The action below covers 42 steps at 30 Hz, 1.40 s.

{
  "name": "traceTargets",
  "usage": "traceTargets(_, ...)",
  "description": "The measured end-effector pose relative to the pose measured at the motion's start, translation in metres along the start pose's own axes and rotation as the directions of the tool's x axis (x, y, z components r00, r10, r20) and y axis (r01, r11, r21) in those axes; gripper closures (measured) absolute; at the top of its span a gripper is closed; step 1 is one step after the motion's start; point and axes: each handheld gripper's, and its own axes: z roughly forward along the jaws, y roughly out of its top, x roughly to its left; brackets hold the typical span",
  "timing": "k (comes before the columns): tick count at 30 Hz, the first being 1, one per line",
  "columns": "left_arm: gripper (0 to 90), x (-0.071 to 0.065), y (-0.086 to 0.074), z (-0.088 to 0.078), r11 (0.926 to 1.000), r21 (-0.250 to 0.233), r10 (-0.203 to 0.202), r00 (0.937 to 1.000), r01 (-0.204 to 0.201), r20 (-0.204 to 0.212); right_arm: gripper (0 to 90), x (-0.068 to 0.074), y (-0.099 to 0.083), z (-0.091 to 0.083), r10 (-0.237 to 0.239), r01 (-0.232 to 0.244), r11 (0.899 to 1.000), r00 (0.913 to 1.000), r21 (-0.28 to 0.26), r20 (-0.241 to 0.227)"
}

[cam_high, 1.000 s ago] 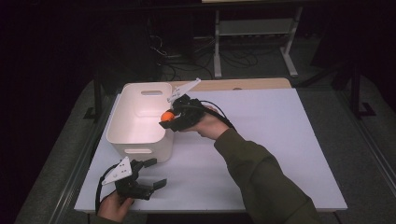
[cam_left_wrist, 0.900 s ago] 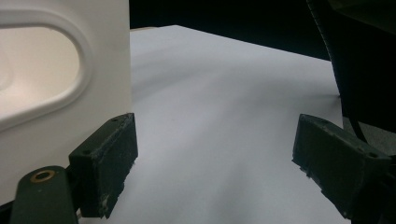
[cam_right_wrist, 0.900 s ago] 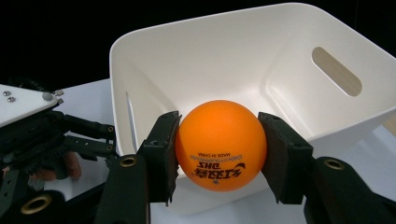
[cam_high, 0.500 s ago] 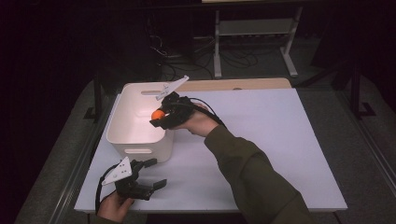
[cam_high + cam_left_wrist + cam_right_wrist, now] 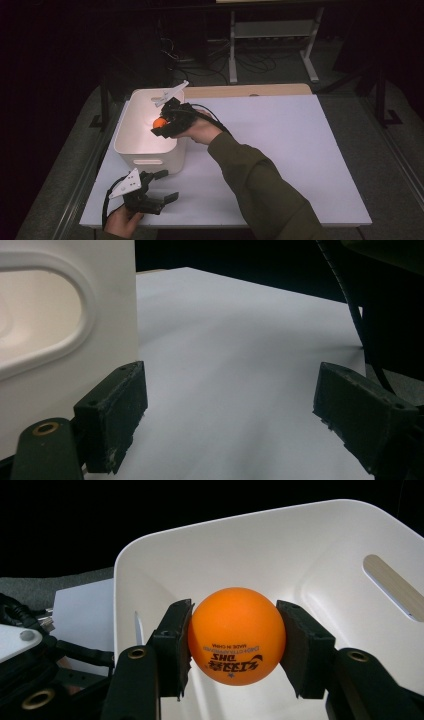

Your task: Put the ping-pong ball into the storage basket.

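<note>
We held the orange ball (image 5: 236,634) pinched between the pads of our right tool (image 5: 161,125), above the inside of the white bin (image 5: 131,145), perhaps clear of its walls, while our left tool (image 5: 230,415) rested spread and empty on the desk (image 5: 280,150) just beside that bin.

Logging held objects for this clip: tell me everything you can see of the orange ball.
The orange ball is a smooth, matte table tennis ball with dark printed lettering that reads upside down in the right gripper view. It looks whole and undented. The right gripper clamps it between its two black pads, one on each side. It hangs above the open inside of the white bin, touching nothing else.
</note>
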Motion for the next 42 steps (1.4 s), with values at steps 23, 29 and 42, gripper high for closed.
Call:
traceTargets(23,13.9,0.000,0.000,0.000,1.0000,-0.004,-0.002,1.0000,0.002,0.002,49.2,-0.001,0.004,0.037,0.001,0.000,0.997,0.9999,0.077,-0.016)
traceTargets(29,13.9,0.000,0.000,0.000,1.0000,0.000,-0.003,1.0000,0.003,0.003,49.1,-0.001,0.003,0.041,-0.003,0.004,0.996,0.9999,0.092,-0.017)
traceTargets(42,13.9,0.000,0.000,0.000,1.0000,-0.003,-0.006,1.0000,0.006,0.004,37.0,-0.005,0.004,0.034,0.020,-0.021,0.998,0.9997,0.063,0.014)
